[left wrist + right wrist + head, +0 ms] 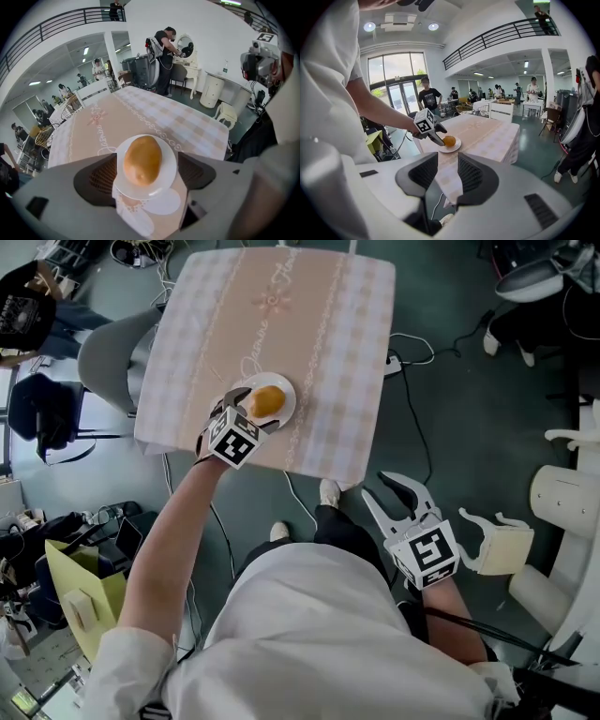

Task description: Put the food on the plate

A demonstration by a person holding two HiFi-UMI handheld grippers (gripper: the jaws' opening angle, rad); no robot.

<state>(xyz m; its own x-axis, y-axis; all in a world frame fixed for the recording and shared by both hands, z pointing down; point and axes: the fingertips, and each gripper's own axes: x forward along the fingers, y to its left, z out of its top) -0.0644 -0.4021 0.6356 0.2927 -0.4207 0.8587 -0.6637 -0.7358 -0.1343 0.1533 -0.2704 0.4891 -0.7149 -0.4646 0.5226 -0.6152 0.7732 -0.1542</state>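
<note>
Nothing can be read for certain. The cloth [319,352] on the table carries a line of woven cursive script [251,367] at 12 o'clock of the plate [287,390]. In the left gripper view it runs at 10 o'clock of the plate, too small and looped to spell out. The cubes on the left tool [258,409] and right tool [389,495] bear black-and-white square markers [234,442], which are patterns, not letters or numbers.
</note>
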